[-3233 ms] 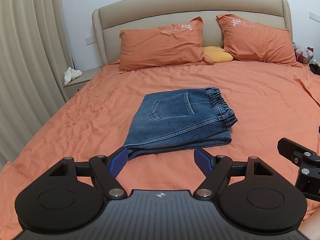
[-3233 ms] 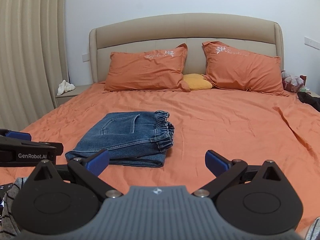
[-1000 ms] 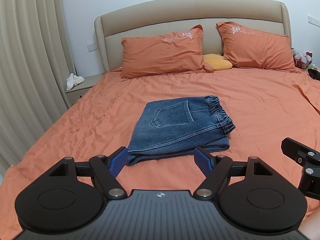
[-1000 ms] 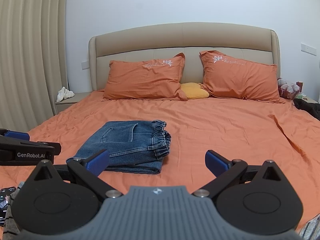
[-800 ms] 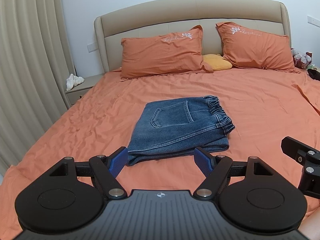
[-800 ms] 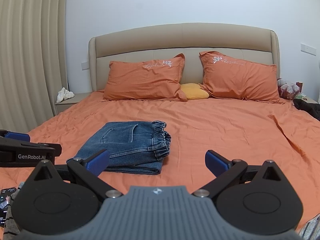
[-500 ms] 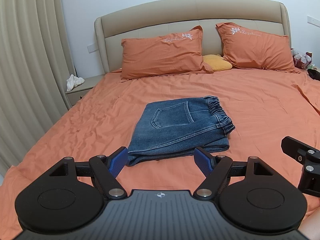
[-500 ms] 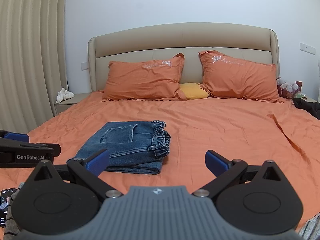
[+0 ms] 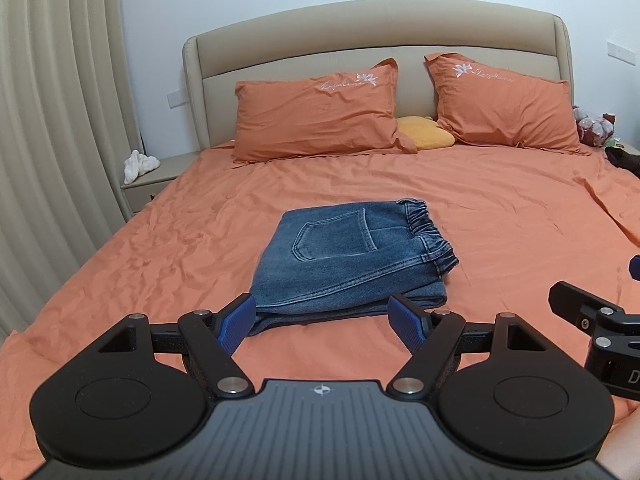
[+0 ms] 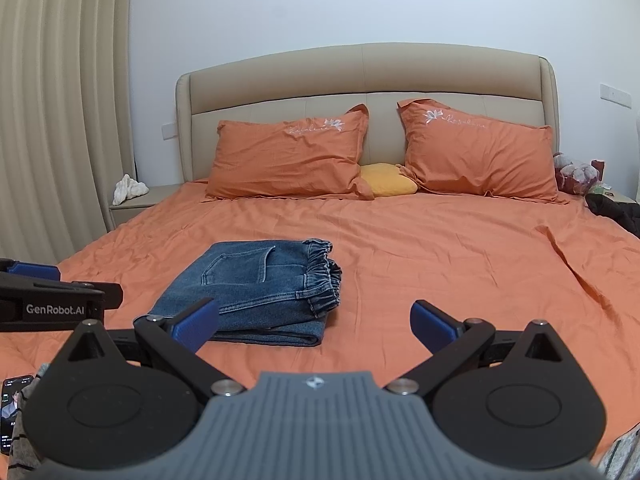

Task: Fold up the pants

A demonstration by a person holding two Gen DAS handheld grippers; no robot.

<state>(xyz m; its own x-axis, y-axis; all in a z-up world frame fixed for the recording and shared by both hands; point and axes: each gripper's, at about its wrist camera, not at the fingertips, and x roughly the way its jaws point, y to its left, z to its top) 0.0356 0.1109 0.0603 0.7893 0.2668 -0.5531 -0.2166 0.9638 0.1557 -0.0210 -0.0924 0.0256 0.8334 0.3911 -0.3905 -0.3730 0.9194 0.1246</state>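
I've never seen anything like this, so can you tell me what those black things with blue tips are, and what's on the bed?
Those are two grabbing tools. A person holds one in each hand, and each has a small camera looking forward along its two blue fingers. One picture comes from the left hand-held gripper, the other from the right hand-held gripper. Both are open and hold nothing. Each camera also catches the edge of the other tool.

On the orange bed lie blue jeans, already folded into a neat stack with a back pocket on top. By the headboard are two orange pillows with a small yellow cushion between them. A white lumpy thing I can't identify sits on the bedside table.
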